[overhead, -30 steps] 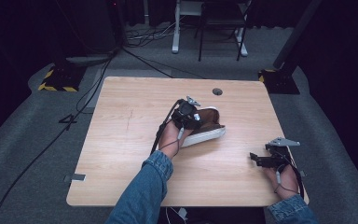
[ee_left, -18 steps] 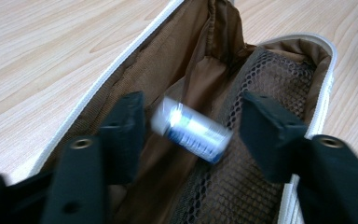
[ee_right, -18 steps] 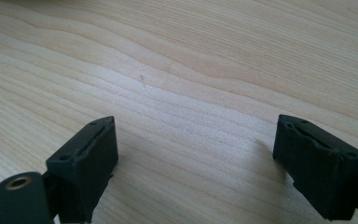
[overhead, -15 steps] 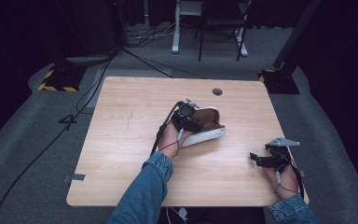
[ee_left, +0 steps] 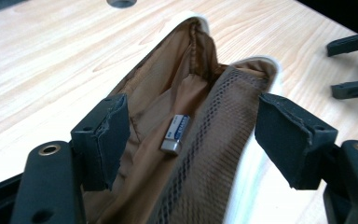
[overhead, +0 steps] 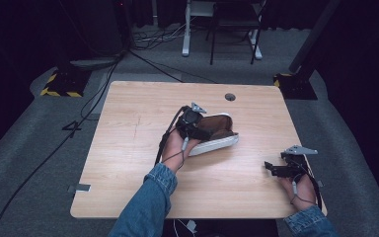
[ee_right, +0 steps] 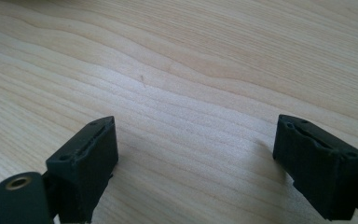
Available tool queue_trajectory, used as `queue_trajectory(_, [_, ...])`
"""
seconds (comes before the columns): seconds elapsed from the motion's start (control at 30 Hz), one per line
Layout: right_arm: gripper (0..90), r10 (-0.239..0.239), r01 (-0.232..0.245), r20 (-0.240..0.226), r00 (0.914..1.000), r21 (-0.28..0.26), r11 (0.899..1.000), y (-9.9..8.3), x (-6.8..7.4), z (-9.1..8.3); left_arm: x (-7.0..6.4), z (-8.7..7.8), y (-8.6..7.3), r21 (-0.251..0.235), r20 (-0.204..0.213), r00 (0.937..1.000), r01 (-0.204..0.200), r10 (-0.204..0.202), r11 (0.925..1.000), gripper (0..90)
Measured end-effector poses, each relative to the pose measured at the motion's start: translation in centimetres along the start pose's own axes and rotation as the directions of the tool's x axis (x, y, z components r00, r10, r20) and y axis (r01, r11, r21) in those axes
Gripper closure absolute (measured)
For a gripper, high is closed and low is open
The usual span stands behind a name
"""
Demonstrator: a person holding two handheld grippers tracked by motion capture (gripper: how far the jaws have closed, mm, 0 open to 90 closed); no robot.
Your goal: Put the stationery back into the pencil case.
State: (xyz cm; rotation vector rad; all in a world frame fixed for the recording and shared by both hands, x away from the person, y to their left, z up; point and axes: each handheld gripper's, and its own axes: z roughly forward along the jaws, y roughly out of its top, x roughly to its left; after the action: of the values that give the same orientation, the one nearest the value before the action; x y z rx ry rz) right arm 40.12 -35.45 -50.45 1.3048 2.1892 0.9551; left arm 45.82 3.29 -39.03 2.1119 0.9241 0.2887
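Note:
A brown fabric pouch (overhead: 220, 129) with a white rim lies on the wooden table (overhead: 128, 113), right of its centre. My left gripper (overhead: 203, 131) sits over its near end, open, with one jaw on each side of the gaping mouth. In the left gripper view the pouch (ee_left: 168, 88) shows a brown lining and a mesh panel. A small white and blue eraser (ee_left: 176, 134) lies inside it, just ahead of my left gripper (ee_left: 193, 135). My right gripper (overhead: 271, 169) rests open near the table's front right, above bare wood (ee_right: 196, 149). Its jaws hold nothing.
A round cable hole (overhead: 230, 97) sits near the table's far edge. The right gripper (ee_left: 349, 65) appears farther off in the left gripper view. Cables, a stand base (overhead: 59, 84) and chair legs stand on the grey floor beyond the table.

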Motion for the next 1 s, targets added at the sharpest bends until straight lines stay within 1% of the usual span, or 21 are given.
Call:
queue_trajectory(0.03, [14.3,0.0,0.0,0.0,1.0,0.0,1.0,0.0,0.0,0.0,-0.1,-0.4,-0.2,-0.002,-0.004,1.0,-0.004,0.004,1.0,26.9])
queue_trajectory(0.07, [14.3,0.0,0.0,0.0,1.0,0.0,1.0,0.0,0.0,0.0,-0.1,-0.4,-0.2,-0.002,-0.004,1.0,-0.004,0.004,1.0,26.9])
queue_trajectory(0.1, [14.3,0.001,-0.001,0.0,1.0,0.0,1.0,0.0,0.0,0.0,-0.3,-1.3,-0.5,-0.01,-0.01,0.9999,-0.01,0.01,0.9999,26.9])
queue_trajectory(0.13, [14.3,0.0,0.0,0.0,1.0,0.0,1.0,0.0,0.0,0.0,-0.4,-1.8,-0.7,-0.011,-0.014,0.9998,-0.016,0.016,0.9998,26.8])
queue_trajectory(0.17, [14.3,0.0,0.0,0.0,1.0,0.0,1.0,0.0,0.0,0.0,-0.4,-1.8,-0.7,-0.011,-0.014,0.9998,-0.016,0.016,0.9998,26.7])
queue_trajectory(0.2, [14.3,0.001,-0.001,0.0,1.0,0.0,1.0,0.0,0.0,0.0,-0.6,-2.8,-1.2,-0.019,-0.013,0.9999,-0.007,0.007,0.9998,26.7])
queue_trajectory(0.27, [14.3,0.001,-0.001,0.001,1.0,0.001,1.0,0.0,0.1,0.0,-0.7,-3.6,-1.5,-0.024,-0.019,0.9998,-0.009,0.008,0.9997,26.4])
queue_trajectory(0.3, [14.3,0.001,-0.001,0.001,1.0,0.001,1.0,0.0,0.1,0.0,-0.7,-3.6,-1.5,-0.024,-0.019,0.9998,-0.009,0.008,0.9997,26.4])
queue_trajectory(0.4, [14.2,0.002,-0.002,0.002,1.0,0.001,1.0,0.0,0.1,0.0,-1.0,-4.8,-2.0,-0.037,-0.02,0.9998,-0.007,0.007,0.9993,26.4])
queue_trajectory(0.43, [14.2,0.002,-0.002,0.002,1.0,0.001,1.0,0.0,0.1,0.0,-1.1,-5.5,-2.3,-0.037,-0.024,0.9997,-0.012,0.012,0.9992,26.3])
queue_trajectory(0.47, [14.2,0.002,-0.002,0.002,1.0,0.001,1.0,0.0,0.1,0.0,-1.1,-5.5,-2.3,-0.037,-0.024,0.9997,-0.012,0.012,0.9992,26.2])
queue_trajectory(0.53, [14.2,0.002,-0.002,0.002,1.0,0.001,1.0,0.0,0.1,0.0,-1.2,-6.4,-2.8,-0.045,-0.022,0.9997,-0.011,0.01,0.9989,26.1])
queue_trajectory(0.6, [14.3,0.002,-0.002,0.002,1.0,0.001,1.0,0.0,0.1,0.0,-1.3,-6.8,-3.0,-0.045,-0.021,0.9997,-0.009,0.008,0.999,25.6])
queue_trajectory(0.63, [14.3,0.002,-0.002,0.002,1.0,0.001,1.0,0.0,0.1,0.0,-1.4,-7.4,-3.4,-0.051,-0.025,0.9996,-0.016,0.015,0.9986,25.3])
queue_trajectory(0.67, [14.2,0.002,-0.002,0.002,1.0,0.001,1.0,0.0,0.1,0.0,-1.5,-7.7,-3.7,-0.055,-0.024,0.9996,-0.013,0.012,0.9984,25.3])
queue_trajectory(0.7, [14.2,0.002,-0.002,0.002,1.0,0.001,1.0,0.0,0.1,0.0,-1.5,-7.7,-3.7,-0.055,-0.024,0.9996,-0.013,0.012,0.9984,25.3])
queue_trajectory(0.77, [14.2,-0.001,0.001,0.001,1.0,0.0,1.0,0.0,0.1,0.0,-1.6,-8.1,-4.3,-0.06,-0.027,0.9996,-0.014,0.012,0.9981,25.3])
queue_trajectory(0.9, [14.2,-0.001,0.001,0.001,1.0,0.0,1.0,0.0,0.1,0.0,-1.6,-9.0,-5.3,-0.066,-0.029,0.9996,-0.003,0.001,0.9978,25.3])
queue_trajectory(1.0, [14.3,0.0,0.0,0.001,1.0,0.0,1.0,0.0,0.1,0.0,-1.6,-9.8,-6.0,-0.064,-0.046,0.9989,-0.011,0.008,0.9979,25.3])
